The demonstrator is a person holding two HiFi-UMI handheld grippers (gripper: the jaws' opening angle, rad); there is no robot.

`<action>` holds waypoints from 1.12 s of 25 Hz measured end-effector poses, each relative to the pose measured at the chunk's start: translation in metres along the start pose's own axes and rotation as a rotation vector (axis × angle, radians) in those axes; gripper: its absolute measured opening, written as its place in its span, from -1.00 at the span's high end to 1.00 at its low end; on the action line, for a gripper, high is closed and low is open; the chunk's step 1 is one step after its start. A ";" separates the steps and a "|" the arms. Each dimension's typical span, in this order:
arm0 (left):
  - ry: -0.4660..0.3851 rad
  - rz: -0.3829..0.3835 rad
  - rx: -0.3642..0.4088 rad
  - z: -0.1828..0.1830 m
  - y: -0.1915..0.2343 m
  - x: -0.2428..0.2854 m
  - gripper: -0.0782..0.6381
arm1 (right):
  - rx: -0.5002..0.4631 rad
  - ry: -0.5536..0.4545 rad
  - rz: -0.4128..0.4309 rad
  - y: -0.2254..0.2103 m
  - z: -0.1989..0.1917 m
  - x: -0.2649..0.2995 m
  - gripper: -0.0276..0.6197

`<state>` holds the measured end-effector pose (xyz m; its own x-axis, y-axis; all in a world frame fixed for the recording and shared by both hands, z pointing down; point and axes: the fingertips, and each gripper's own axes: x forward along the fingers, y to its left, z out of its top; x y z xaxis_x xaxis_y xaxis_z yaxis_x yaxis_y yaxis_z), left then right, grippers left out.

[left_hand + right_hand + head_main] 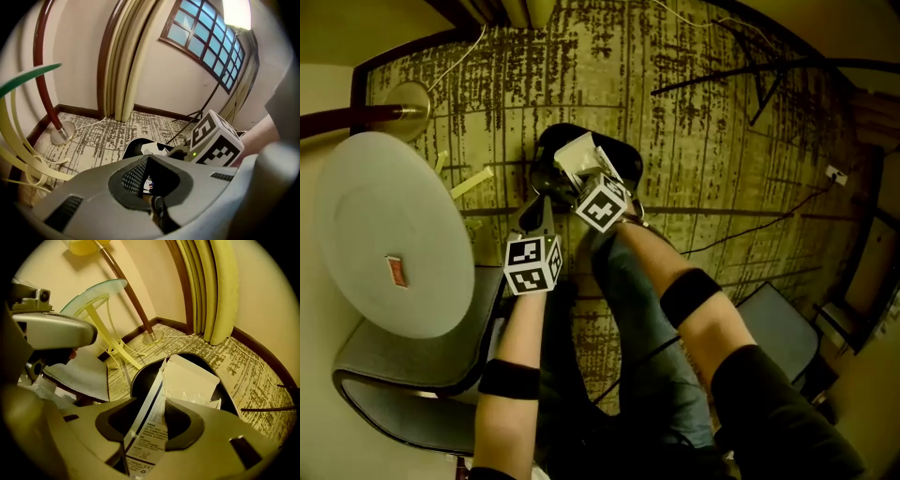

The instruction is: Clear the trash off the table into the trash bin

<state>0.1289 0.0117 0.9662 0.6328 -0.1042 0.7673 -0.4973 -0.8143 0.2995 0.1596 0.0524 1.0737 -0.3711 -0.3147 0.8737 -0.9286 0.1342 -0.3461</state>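
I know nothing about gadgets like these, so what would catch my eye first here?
The right gripper, topped by a black-and-white marker cube, clamps a white printed carton in its jaws over the black trash bin on the patterned carpet. At the head view's left stands a round glass table bearing a small red item.

We count one black trash bin [551, 141]. At its mouth we find two grippers, the left gripper [157, 206] and the right gripper [150, 425], and one white printed carton [190, 373]. Left of the bin we see one round table [356, 216], one small red item [396, 272] on it, and one lamp base [408, 101]. Nearer us than the bin are two grey seats, the left seat [403, 370] and the right seat [778, 328]. Beyond the bin we count one paned window [211, 42].
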 end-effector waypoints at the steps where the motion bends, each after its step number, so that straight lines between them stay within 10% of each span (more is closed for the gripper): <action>1: -0.002 -0.002 0.001 -0.002 0.001 0.004 0.78 | -0.003 0.009 0.007 -0.001 -0.003 0.008 0.34; 14: 0.001 0.001 -0.033 -0.018 0.026 0.019 0.78 | -0.017 0.072 -0.044 -0.015 -0.019 0.053 0.16; 28: 0.000 -0.020 -0.011 0.013 0.005 -0.047 0.78 | 0.085 0.023 -0.147 -0.004 -0.001 -0.034 0.15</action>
<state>0.1043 0.0055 0.9246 0.6422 -0.0881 0.7615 -0.4914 -0.8097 0.3208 0.1753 0.0635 1.0460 -0.2319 -0.3034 0.9242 -0.9705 0.0084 -0.2408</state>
